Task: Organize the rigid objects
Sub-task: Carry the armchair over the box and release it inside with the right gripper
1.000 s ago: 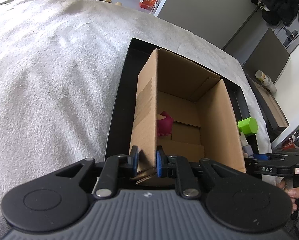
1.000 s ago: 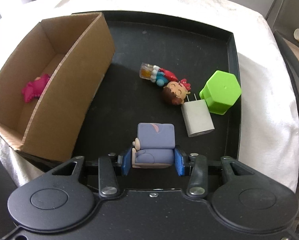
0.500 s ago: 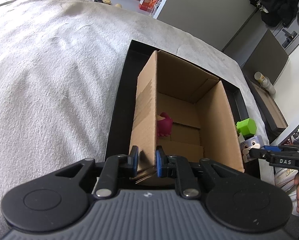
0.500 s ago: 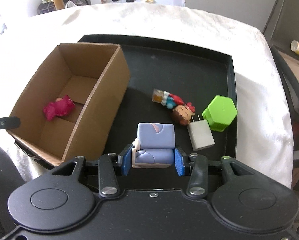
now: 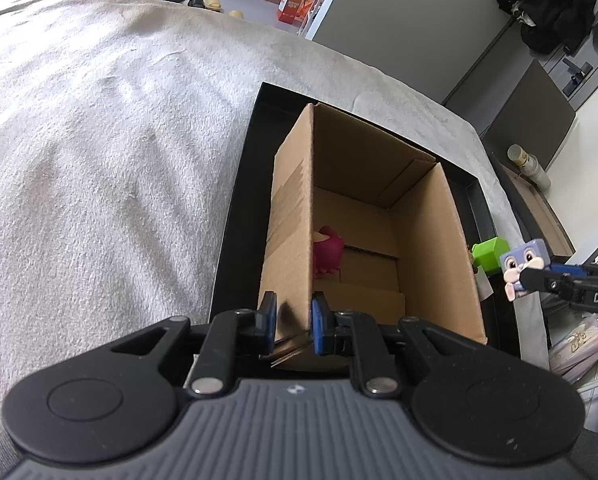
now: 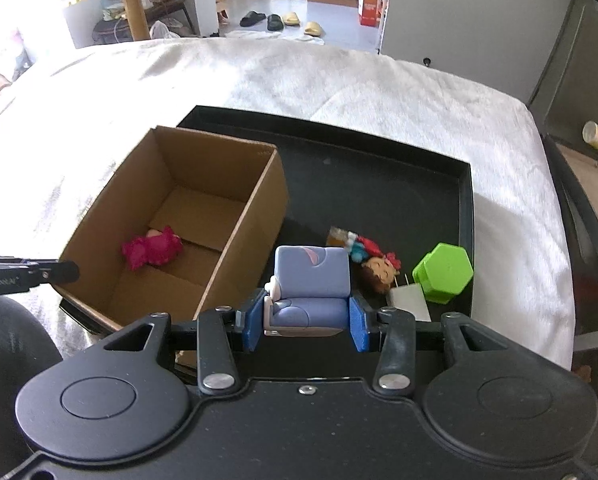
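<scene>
Indoors, left fingers [image 5: 311,320] pinch the box [image 5: 431,240]; right fingers [image 6: 359,324] clamp the toy [image 6: 311,280] above the blanket [image 6: 339,80].

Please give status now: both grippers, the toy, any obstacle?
Left gripper shut on cardboard box wall. Right gripper shut on purple cube toy, lifted off black tray. Box opening unobstructed.

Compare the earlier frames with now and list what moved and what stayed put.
The right gripper, shut on the purple cube toy, has lifted it off the black tray and carried it up, closer to the cardboard box. Nothing was grabbed or released. The left gripper stays clamped on the box wall. The pink toy in the box, the green hexagon, white charger and doll have not moved.
</scene>
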`<state>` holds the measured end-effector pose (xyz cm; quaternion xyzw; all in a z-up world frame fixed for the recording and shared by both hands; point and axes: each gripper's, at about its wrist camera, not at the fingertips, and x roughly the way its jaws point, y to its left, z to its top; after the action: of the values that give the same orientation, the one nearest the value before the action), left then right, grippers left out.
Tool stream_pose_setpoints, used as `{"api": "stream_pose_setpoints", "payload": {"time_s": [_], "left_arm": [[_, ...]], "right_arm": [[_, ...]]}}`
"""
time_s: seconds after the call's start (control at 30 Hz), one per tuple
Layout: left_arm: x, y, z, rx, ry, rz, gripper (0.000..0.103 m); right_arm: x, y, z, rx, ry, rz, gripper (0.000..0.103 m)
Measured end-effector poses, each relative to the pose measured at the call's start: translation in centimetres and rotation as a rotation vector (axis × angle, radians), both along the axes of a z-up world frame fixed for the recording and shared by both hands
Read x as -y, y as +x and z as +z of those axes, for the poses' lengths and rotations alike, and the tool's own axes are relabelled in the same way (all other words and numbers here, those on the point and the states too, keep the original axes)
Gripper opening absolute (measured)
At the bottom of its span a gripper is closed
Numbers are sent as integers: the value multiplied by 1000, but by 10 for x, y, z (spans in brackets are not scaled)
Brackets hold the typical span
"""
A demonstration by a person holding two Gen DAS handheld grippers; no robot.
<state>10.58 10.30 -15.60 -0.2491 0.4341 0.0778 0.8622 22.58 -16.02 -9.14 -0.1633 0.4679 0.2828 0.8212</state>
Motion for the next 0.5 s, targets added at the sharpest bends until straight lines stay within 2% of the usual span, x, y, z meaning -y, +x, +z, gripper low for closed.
{"api": "stream_pose_setpoints", "payload": {"time_s": [0.5], "left_arm": [[-4,-3,-2,13,-14,-6,16]], "right_arm": [[-30,-6,19,38,16,75,42]]}}
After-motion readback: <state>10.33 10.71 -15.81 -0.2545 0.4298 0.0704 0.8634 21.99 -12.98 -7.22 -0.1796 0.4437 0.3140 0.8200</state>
